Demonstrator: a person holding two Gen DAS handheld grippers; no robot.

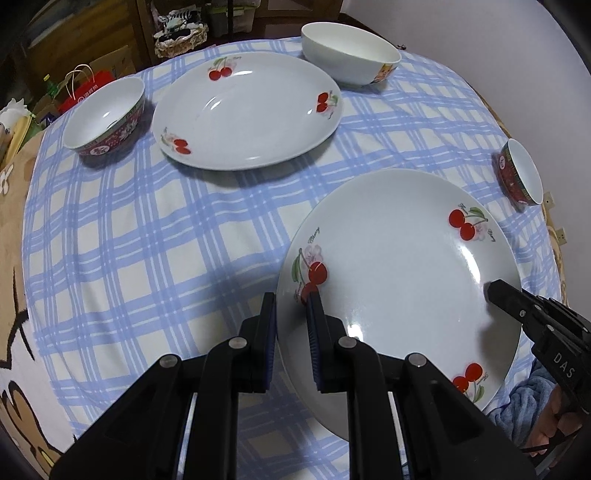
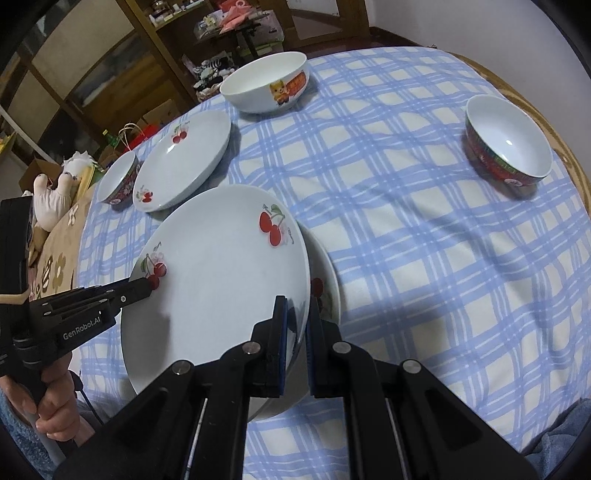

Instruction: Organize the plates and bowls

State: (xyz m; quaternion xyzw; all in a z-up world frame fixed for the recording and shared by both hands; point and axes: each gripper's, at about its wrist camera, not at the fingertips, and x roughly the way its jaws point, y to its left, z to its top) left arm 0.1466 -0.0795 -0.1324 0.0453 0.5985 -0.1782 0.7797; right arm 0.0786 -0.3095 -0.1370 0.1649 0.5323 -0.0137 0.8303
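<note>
A white cherry-print plate [image 1: 402, 273] [image 2: 218, 288] is held tilted above the blue checked tablecloth. My left gripper [image 1: 291, 299] is shut on its left rim. My right gripper [image 2: 297, 306] is shut on its right rim and shows in the left wrist view [image 1: 496, 291]. Another cherry plate [image 2: 327, 291] lies under it, mostly hidden. A third cherry plate [image 1: 247, 107] [image 2: 184, 158] lies farther back. A red-patterned bowl [image 1: 107, 118] [image 2: 120, 181] stands left of it. A large white bowl [image 1: 351, 55] [image 2: 266, 81] stands at the back. A second red-patterned bowl [image 1: 521, 173] [image 2: 508, 140] stands at the right.
The round table [image 2: 576, 173] ends close to the right bowl. Wooden shelves [image 2: 147, 55], a basket [image 1: 181, 33] and bags [image 1: 85, 88] stand behind the table. A stuffed toy [image 2: 55, 192] lies at the left.
</note>
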